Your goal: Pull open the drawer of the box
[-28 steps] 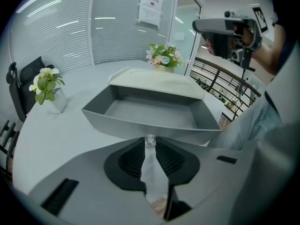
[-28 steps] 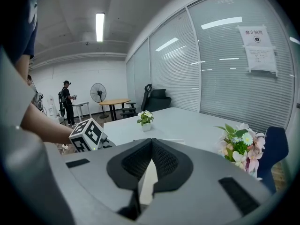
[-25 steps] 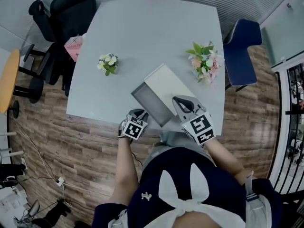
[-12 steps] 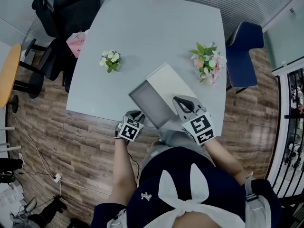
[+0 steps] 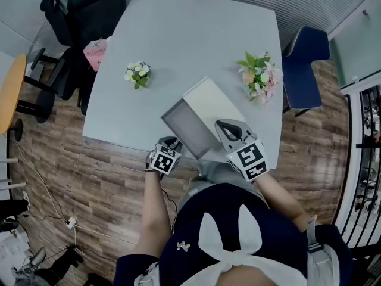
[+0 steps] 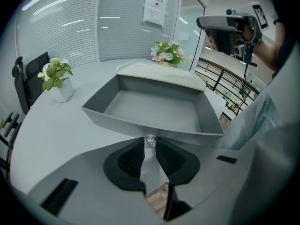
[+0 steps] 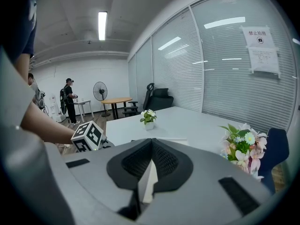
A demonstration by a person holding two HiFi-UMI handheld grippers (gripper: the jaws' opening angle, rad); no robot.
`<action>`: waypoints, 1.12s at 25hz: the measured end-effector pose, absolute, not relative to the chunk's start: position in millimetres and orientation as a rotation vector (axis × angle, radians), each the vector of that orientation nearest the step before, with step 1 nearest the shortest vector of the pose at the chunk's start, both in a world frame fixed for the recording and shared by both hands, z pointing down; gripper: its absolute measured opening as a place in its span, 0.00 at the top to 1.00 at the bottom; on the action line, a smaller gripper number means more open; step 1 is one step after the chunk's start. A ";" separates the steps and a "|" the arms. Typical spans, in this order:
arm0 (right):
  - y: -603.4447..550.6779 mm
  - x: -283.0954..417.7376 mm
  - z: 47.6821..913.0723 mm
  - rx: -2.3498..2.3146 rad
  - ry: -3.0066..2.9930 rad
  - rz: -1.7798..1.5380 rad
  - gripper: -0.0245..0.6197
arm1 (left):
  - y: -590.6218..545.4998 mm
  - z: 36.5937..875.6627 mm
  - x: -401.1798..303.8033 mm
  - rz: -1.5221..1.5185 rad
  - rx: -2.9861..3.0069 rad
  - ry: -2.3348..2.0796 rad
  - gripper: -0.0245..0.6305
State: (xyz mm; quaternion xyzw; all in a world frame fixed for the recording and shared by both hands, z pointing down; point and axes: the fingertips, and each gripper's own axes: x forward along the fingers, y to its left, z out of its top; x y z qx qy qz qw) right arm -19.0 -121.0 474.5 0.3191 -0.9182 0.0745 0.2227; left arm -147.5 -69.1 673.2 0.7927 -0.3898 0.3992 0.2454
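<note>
A white box [image 5: 211,103] lies near the table's front edge with its grey drawer [image 5: 187,128] pulled out toward me. The drawer [image 6: 150,109] is empty. My left gripper [image 5: 175,142] is at the drawer's front, shut on the small clear knob [image 6: 150,140] that sits between its fingertips. My right gripper [image 5: 225,126] is by the box's near right corner, shut with nothing held. In the left gripper view the right gripper [image 6: 229,25] shows raised above the box [image 6: 159,70]. The left gripper's marker cube [image 7: 89,136] shows in the right gripper view.
A small white-flower pot [image 5: 137,75] stands on the table's left part and a pink bouquet [image 5: 258,77] at the right edge. A black office chair [image 5: 83,16] is at the far left corner and a blue chair [image 5: 305,64] on the right. The table [image 5: 190,34] ends just behind the left gripper.
The head view has shifted slightly. The left gripper stays on the knob with the drawer out, and the right gripper holds its place by the box.
</note>
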 end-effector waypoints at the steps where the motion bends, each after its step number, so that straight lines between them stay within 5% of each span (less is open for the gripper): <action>1: -119.9 -19.2 474.4 0.880 -2.537 0.205 0.95 | -69.8 673.4 -147.5 1.082 2.168 -1.075 0.83; 21: -92.3 -18.7 460.6 0.882 -2.575 0.204 0.95 | -66.5 597.8 -171.1 0.590 2.095 -1.406 0.83; 28: -81.5 -20.3 448.1 0.901 -2.623 0.201 0.95 | -67.7 543.3 -158.6 0.437 2.133 -1.533 0.90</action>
